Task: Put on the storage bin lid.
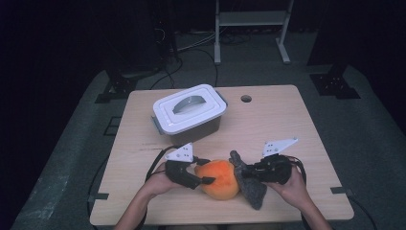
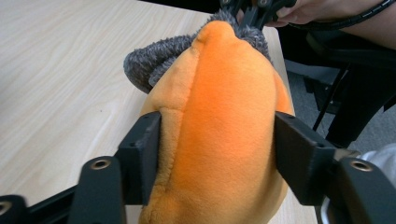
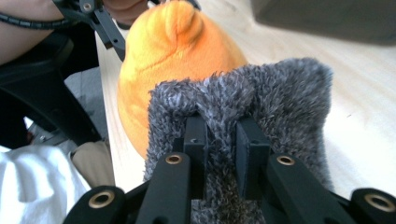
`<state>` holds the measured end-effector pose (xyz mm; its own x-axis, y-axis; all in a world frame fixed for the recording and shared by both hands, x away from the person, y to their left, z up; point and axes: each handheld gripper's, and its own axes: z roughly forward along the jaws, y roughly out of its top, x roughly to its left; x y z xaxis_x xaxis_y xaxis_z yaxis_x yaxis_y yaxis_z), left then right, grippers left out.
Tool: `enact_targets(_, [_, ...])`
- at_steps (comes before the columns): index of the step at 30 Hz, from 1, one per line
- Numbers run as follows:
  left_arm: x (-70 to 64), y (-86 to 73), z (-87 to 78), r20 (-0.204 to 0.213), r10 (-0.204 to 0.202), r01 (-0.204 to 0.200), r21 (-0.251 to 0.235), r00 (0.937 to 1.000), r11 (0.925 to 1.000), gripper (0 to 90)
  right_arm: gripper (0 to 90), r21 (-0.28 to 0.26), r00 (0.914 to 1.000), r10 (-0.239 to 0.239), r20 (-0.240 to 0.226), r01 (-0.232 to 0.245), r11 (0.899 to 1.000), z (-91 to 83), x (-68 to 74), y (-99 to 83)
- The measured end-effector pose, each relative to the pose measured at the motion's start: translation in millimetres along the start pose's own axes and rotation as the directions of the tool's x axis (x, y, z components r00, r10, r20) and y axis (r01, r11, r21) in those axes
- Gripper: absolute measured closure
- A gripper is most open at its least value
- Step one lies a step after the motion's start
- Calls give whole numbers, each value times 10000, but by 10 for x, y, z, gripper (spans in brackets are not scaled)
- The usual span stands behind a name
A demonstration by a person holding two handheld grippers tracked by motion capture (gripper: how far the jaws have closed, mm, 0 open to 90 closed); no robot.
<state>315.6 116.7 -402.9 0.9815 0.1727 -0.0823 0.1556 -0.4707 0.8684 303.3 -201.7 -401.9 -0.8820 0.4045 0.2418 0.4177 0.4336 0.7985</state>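
Observation:
An orange plush toy (image 1: 220,179) with a grey furry part (image 1: 249,182) lies near the table's front edge. My left gripper (image 1: 203,171) is shut on the orange body (image 2: 219,130), one jaw pressed on each side. My right gripper (image 1: 250,171) is shut on a fold of the grey fur (image 3: 243,98), pinched tight between its jaws. From the right gripper view the orange body (image 3: 173,60) sits just behind the fur. Both hands hold the toy from opposite sides.
A grey storage box with a white handled lid (image 1: 189,109) stands closed at the back left of the wooden table (image 1: 268,124). A round cable hole (image 1: 246,98) lies near the far edge. Cables and stand legs sit on the floor beyond.

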Motion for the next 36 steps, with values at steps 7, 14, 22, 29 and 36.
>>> enact_targets(7, [-85, 107, -4, -309, 435, -432, 116, 9986, 9990, 418, 765, -961, 9991, -158, -400, 118, 9953, 4, 117, 86])
enact_targets(14, [-61, 93, -35, -306, 297, -297, 8, 9991, 9996, 419, 764, -205, 9991, 302, -289, -308, 9993, 75, -5, -6])
enact_targets(22, [-90, 135, -22, -402, 471, -471, 0, 9981, 9989, 423, 763, -1204, 9990, -311, -316, 270, 9924, -19, 153, 150])
enact_targets(29, [-47, 82, -2, -307, 205, -199, 203, 9993, 9996, 171, 762, -578, 9989, -89, -454, 63, 9983, 101, 98, 51])
enact_targets(36, [-37, 22, -10, -14, 314, -314, 135, 9995, 9994, 316, 763, 103, 9985, 207, -501, -202, 9997, 114, 11, -14])
